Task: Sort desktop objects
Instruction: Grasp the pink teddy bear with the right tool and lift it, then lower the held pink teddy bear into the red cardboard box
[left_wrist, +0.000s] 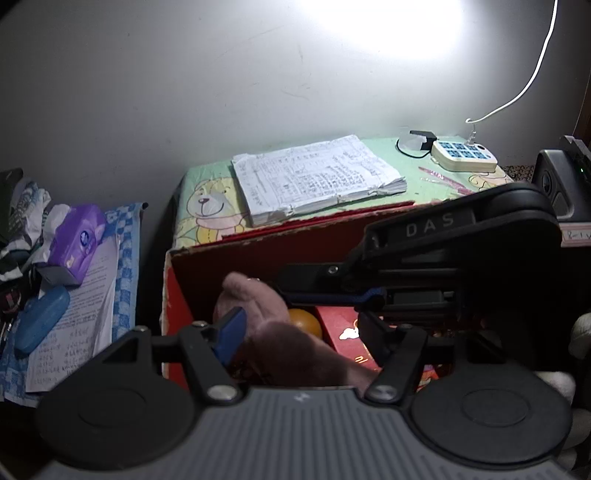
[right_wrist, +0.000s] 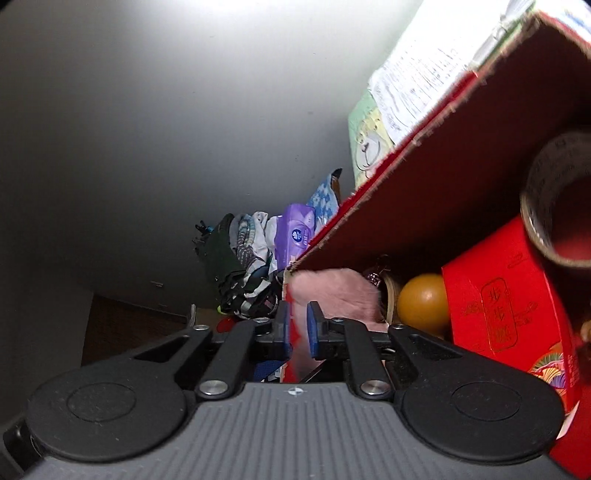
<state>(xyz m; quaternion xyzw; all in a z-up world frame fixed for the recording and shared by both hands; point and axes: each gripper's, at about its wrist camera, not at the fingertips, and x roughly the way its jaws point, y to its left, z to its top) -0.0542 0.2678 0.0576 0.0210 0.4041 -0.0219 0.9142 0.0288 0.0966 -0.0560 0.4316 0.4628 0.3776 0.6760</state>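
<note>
Where box wall (right_wrist: 295, 332), right gripper (right_wrist: 297, 334) clamped.

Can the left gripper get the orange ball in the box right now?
Probably not directly: the pink furry thing sits between the left hand-held gripper and the orange ball, and the right hand-held gripper crowds above.

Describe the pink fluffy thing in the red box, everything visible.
The pink plush item looks like soft, fuzzy fabric, pale dusty pink. It lies slumped in the corner of the red cardboard box, beside an orange ball. The left gripper has its jaws spread around it; the right gripper pinches part of it with the box wall.
</note>
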